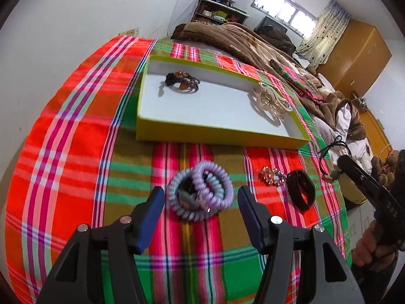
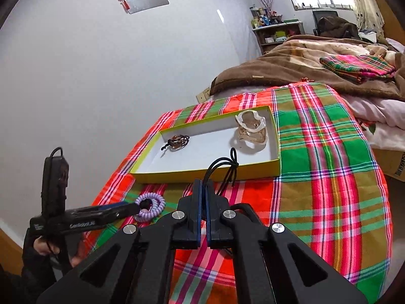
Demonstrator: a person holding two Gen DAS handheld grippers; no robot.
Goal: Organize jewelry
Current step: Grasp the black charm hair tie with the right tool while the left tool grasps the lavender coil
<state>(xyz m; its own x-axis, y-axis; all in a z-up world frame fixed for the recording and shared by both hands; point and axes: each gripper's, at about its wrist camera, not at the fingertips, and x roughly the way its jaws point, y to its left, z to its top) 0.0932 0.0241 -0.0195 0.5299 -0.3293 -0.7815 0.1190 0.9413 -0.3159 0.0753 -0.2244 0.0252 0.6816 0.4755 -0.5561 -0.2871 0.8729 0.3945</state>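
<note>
A yellow-rimmed white tray [image 1: 217, 133] lies on the plaid cloth and holds a dark beaded bracelet [image 1: 182, 82] and clear hair claws [image 1: 272, 101]. The tray [image 2: 274, 163] also shows in the right wrist view. My left gripper [image 1: 200, 200] is open, its fingers either side of a pile of purple and blue spiral hair ties [image 1: 201, 193]. To their right lie a bead bracelet [image 1: 272, 176] and a black band [image 1: 302, 188]. My right gripper [image 2: 203, 186] is shut on a black cord necklace [image 2: 225, 168], held above the cloth just in front of the tray.
The plaid cloth [image 2: 329, 177] covers the bed's near end. A brown blanket [image 2: 291, 63] and a folded plaid cloth [image 2: 359, 67] lie beyond the tray. A white wall stands to the left. A shelf [image 1: 217, 12] and a wooden wardrobe [image 1: 359, 55] stand far back.
</note>
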